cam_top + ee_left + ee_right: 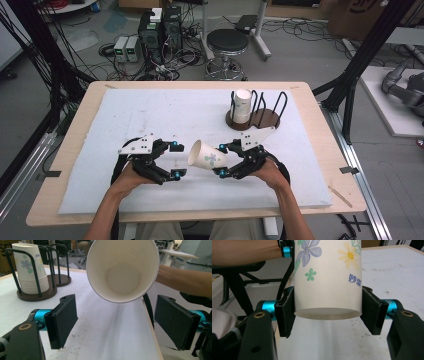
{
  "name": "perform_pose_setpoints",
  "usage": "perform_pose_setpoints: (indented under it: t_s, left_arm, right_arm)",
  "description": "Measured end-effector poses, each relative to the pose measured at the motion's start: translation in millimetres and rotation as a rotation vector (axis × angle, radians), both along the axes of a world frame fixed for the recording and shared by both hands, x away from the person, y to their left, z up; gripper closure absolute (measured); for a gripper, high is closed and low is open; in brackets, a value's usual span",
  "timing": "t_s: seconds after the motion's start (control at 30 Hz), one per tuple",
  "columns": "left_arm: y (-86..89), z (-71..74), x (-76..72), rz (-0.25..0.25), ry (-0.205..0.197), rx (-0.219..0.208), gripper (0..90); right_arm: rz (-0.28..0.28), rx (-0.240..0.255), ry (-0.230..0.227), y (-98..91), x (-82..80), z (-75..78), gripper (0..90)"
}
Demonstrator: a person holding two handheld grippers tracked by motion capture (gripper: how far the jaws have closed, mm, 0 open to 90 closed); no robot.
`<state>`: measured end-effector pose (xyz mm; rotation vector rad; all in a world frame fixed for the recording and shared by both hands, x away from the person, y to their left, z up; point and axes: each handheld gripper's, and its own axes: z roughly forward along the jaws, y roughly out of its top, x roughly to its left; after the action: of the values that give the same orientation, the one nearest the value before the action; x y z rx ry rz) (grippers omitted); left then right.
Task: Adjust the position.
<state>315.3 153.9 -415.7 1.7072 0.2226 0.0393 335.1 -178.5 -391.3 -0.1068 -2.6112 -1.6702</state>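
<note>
paper cup point(206, 156), flower-printed, held sideways above the white foam mat point(125, 115), base toward the person's right, open mouth toward the left. held low over the front middle of the mat, not resting on it as far as i can tell.

right gripper point(220, 160) clamped on the cup near its base; in the right gripper view both black pads point(287, 315) press flat on opposite sides of the cup wall point(328, 277), bottom rim just past them. grip near the base looks deliberate: it leaves the mouth and most of the wall free for the other tool.

left gripper point(176, 159) released, jaws spread wide, nothing between them. it faces the cup's mouth; the left gripper view looks straight into the cup's white interior point(123, 277), with a pad point(63, 320) on either side below the rim and clear of it. judgement: the spread is set to take the rim end, a handover or a two-handed steadying, not yet made.

farther back on the right, a dark round base with black wire loops, a cup holder point(260, 119), carries a nested stack of matching cups point(242, 106) upright in one slot. the next slot shows bare. likely the held cup belongs with that rack, going or coming i cannot say.

wooden table point(70, 150) under the mat; stool point(227, 42) and cabled equipment on the floor beyond.
</note>
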Motion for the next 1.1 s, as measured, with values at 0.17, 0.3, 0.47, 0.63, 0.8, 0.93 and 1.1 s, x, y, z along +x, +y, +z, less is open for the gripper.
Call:
perform_pose_setpoints:
  t_s: [0.17, 0.3, 0.47, 0.63, 0.8, 0.93, 1.1]
  left_arm:
    - [-3.7, 0.5, 1.3, -0.004, 0.000, -0.013, 18.2]
    - [-12.6, 2.7, 2.5, -0.019, -0.007, -0.011, 17.7]
    - [-22.8, 5.7, 4.6, -0.040, -0.006, -0.014, 16.7]
    - [-31.8, 8.5, 6.3, -0.054, -0.008, -0.014, 16.3]
    - [-40.1, 9.6, 7.8, -0.066, -0.010, -0.011, 16.3]
    - [-46.7, 12.4, 9.0, -0.078, -0.014, -0.009, 16.3]
    - [-54.3, 15.8, 10.2, -0.092, -0.018, -0.004, 16.4]
  right_arm:
    - [0.008, 0.014, 0.000, 0.1, -0.4, -0.1, 36.8]
    - [0.011, 0.032, -0.003, -0.4, 0.1, 0.4, 36.8]
    - [0.011, 0.035, -0.004, -0.8, -0.1, 1.0, 36.8]
    - [0.014, 0.042, -0.006, -1.0, 0.0, 1.1, 36.8]
    - [0.015, 0.042, -0.012, -1.0, 0.1, 1.2, 36.7]
    - [0.021, 0.040, -0.011, -0.6, 0.3, 1.1, 36.7]
    - [0.026, 0.037, -0.010, 0.1, 0.0, 0.6, 36.8]
